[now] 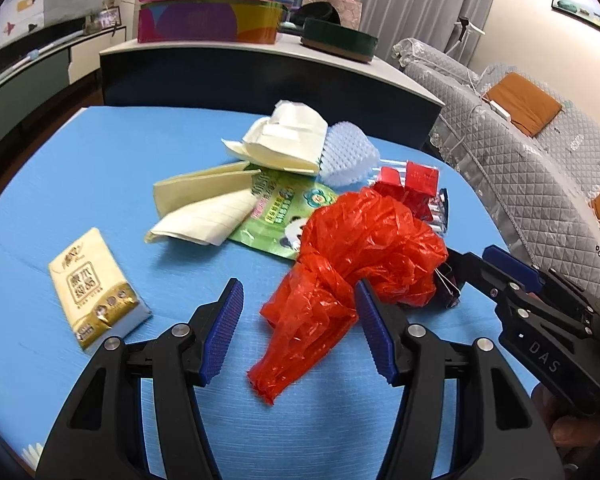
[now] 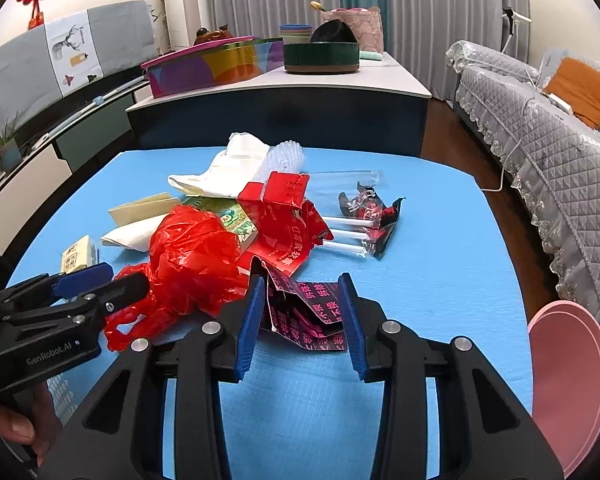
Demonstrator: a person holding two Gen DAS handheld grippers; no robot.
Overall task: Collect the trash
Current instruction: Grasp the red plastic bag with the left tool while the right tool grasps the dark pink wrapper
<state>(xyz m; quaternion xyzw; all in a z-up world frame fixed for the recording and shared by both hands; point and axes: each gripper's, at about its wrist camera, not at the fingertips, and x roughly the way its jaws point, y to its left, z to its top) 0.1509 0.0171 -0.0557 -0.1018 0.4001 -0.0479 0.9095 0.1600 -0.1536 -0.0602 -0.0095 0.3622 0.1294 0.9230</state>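
Trash lies piled on a blue table (image 1: 80, 184). A crumpled red plastic bag (image 1: 360, 256) lies in front, also in the right wrist view (image 2: 192, 256). My left gripper (image 1: 300, 304) is open, its jaws on either side of the bag's tail. My right gripper (image 2: 302, 304) is open around a dark pink-printed wrapper (image 2: 308, 312), pads close to its sides. Behind lie a red carton (image 2: 280, 220), a green packet (image 1: 284, 208), cream paper napkins (image 1: 208, 208), white tissue (image 1: 288, 140), a bumpy white foam piece (image 1: 348, 152) and a black wrapper with clear tubes (image 2: 368, 212).
A tissue pack (image 1: 96, 288) lies at the table's left. A dark counter (image 2: 284, 108) with a colourful tin (image 2: 216, 64) and a green round box (image 2: 320, 56) stands behind. A grey quilted sofa (image 2: 540, 128) is on the right. A pink round bin (image 2: 568, 380) sits low right.
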